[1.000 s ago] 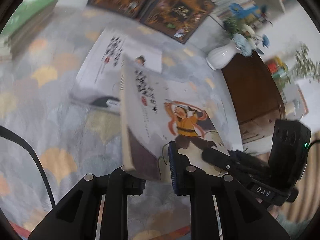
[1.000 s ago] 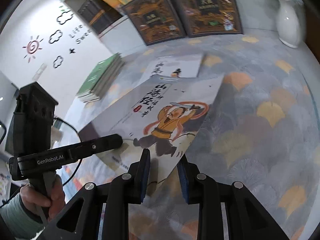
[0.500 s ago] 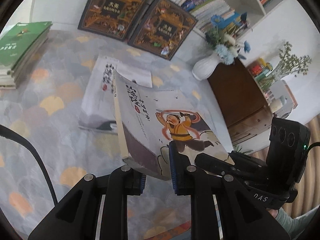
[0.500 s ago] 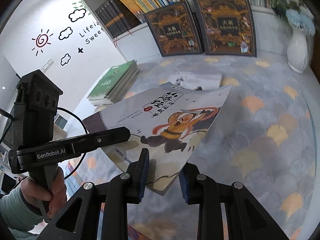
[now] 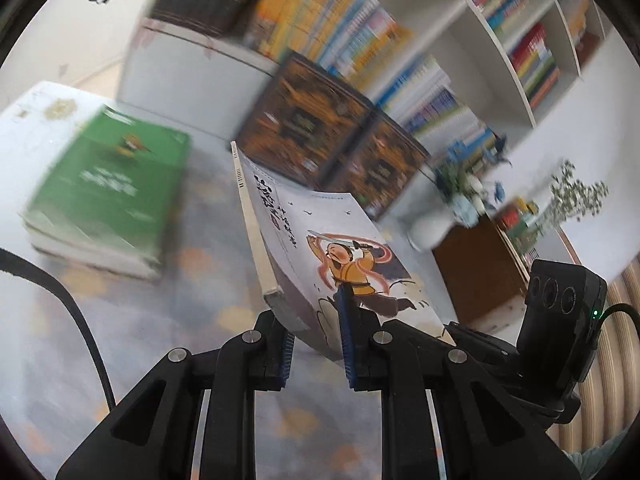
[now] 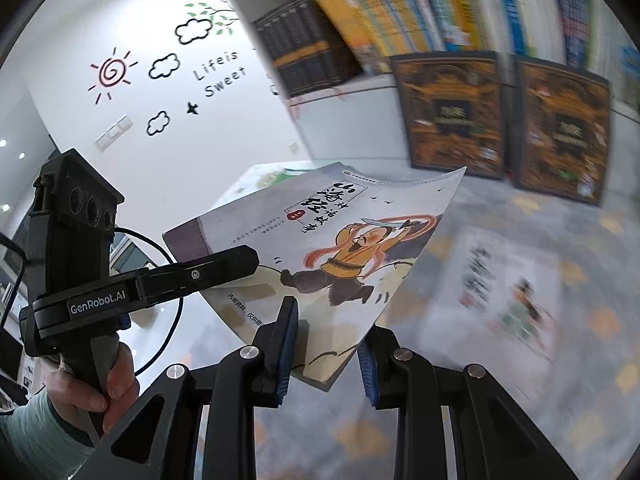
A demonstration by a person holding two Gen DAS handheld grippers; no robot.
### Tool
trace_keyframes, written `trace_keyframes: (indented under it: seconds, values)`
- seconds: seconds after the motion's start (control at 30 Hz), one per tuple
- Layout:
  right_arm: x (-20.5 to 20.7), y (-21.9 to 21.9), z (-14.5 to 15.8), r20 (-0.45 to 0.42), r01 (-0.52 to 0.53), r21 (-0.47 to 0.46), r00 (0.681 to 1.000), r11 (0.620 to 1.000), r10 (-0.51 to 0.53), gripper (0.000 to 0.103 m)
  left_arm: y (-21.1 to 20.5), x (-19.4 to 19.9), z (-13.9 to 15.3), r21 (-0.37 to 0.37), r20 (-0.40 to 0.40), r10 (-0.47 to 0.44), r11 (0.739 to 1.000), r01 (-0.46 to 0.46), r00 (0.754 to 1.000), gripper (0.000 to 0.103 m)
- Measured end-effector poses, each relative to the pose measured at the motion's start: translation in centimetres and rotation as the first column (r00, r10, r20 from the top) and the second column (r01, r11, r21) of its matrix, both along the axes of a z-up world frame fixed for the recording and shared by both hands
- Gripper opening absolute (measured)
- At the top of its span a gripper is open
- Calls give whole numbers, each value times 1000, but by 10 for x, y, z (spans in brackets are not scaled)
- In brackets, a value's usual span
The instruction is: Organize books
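Green stack [image 5: 108,196] left of the raised book [image 5: 320,248] — shelves [image 5: 400,40] behind (blurred).

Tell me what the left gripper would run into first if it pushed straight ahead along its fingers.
The left gripper is shut on the illustrated book, so that travels with it. Beyond it, the line seems to lead to the two dark ornate books leaning against the shelf unit; depth is unclear through the blur.
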State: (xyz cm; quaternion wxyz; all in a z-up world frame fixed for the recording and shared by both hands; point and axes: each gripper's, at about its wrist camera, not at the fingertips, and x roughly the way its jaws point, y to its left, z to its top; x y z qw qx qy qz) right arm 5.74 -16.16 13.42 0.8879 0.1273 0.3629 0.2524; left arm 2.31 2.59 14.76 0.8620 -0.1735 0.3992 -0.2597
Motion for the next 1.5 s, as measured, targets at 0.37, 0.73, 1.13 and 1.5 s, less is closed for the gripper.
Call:
trace_keyframes:
  seconds: [0.37, 0.73, 1.13, 1.5]
  values:
    - [90, 117, 0, -20, -62, -30, 998, 998, 61, 27, 108, 67, -16, -36, -25, 96, 995, -97, 995, 16]
    - [156, 160, -24, -55, -81, -103, 996, 991, 75, 28, 150, 115, -66, -79, -111, 152, 984, -161, 982, 16]
    - [189, 168, -63, -185, -50, -25, 982, 998, 44, 28, 199, 119, -92, -117, -233, 316, 930, -349, 920, 21]
    - [181, 155, -76, -261, -60, 114, 961, 992, 88, 36, 201, 101, -73, 62, -173, 370, 929, -365, 913, 29]
